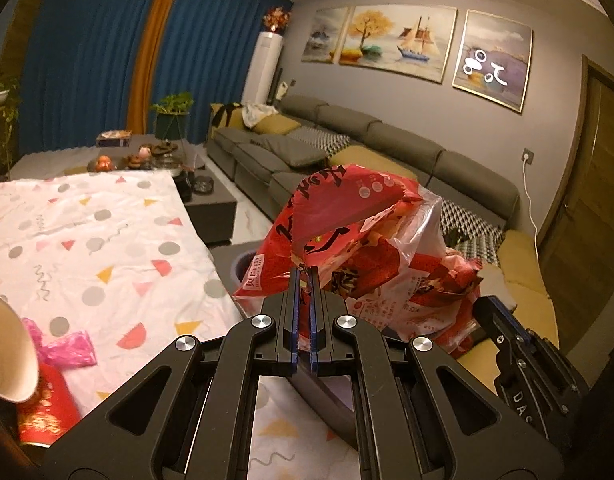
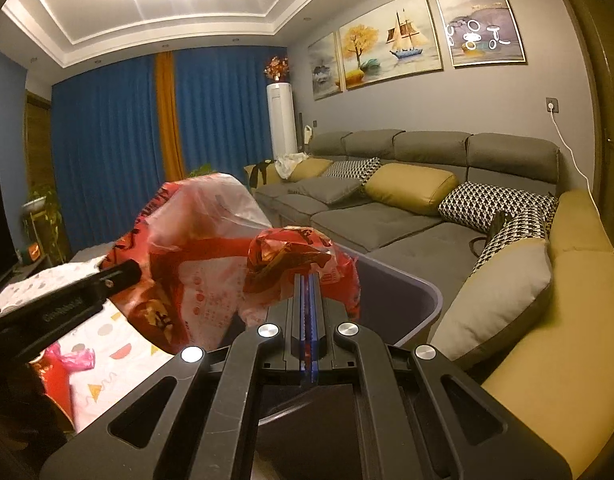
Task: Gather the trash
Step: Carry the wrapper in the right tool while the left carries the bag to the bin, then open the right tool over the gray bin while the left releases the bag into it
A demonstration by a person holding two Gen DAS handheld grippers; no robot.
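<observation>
Both tongs are clamped on the same crumpled red-and-clear plastic bag [image 1: 359,240]: the left tongs [image 1: 304,276] pinch its near edge, and the right tongs [image 2: 308,284] pinch a scrunched red fold of it. The bag hangs between them above a grey bin [image 2: 403,292] that stands just beside the tabletop [image 1: 107,240], with a sofa [image 2: 387,220] behind. What the bin holds cannot be seen, since the bag covers its mouth. On the tabletop's patterned cloth lie a tipped paper cup [image 1: 7,344], showing its white inside, a red packet [image 1: 43,412] beneath it and a pink wrapper [image 1: 67,346].
</observation>
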